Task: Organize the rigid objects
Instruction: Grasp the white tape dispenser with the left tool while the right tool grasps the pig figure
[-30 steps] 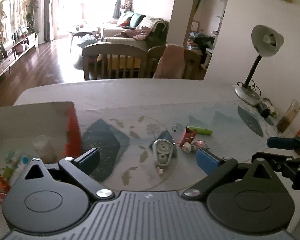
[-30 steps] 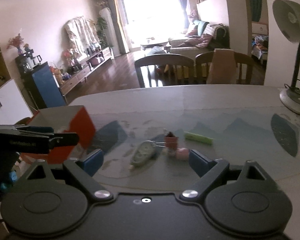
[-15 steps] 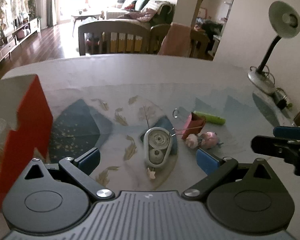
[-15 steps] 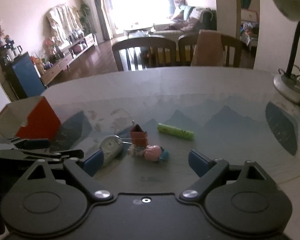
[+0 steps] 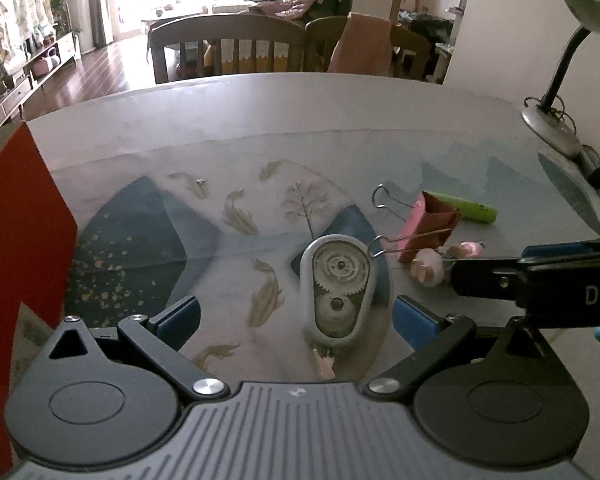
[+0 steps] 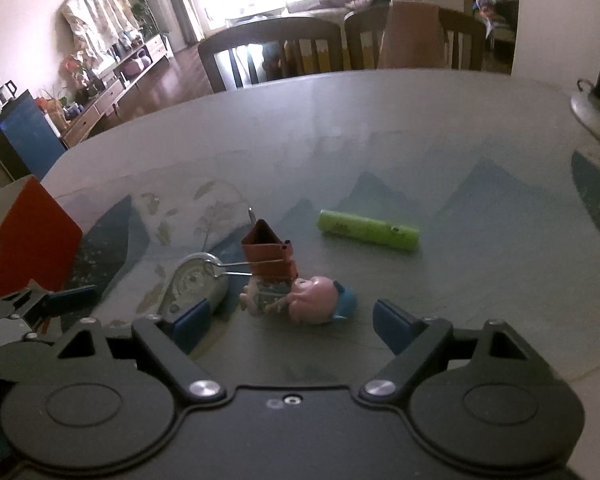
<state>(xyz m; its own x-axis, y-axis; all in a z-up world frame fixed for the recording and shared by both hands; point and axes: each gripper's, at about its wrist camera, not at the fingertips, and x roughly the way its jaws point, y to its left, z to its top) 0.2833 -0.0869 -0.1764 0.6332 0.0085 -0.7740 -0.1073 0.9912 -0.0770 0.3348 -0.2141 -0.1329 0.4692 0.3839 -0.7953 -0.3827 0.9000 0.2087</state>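
A grey correction-tape dispenser point(image 5: 340, 288) lies on the glass table between the fingers of my left gripper point(image 5: 296, 320), nearer the right finger; the gripper is open and touches nothing. Beside the dispenser sit a red-pink binder clip point(image 5: 428, 224), a pink pig figure point(image 5: 432, 264) and a green tube point(image 5: 466, 208). My right gripper point(image 6: 292, 324) hangs low over the pig figure point(image 6: 312, 298), which lies between its blue pads. Its jaws are closing, with gaps still left on both sides. The binder clip point(image 6: 270, 254) and dispenser point(image 6: 196, 284) lie just beyond.
A red-sided open box point(image 5: 20, 240) stands at the table's left edge, close to my left gripper. A desk lamp point(image 5: 552, 128) with its cable stands at the far right. Wooden chairs point(image 5: 228, 48) line the far side. The green tube point(image 6: 368, 230) lies apart.
Both grippers have come down and forward toward the table, so the objects look larger. The dispenser now sits between the left fingers and the pig figure between the right ones.
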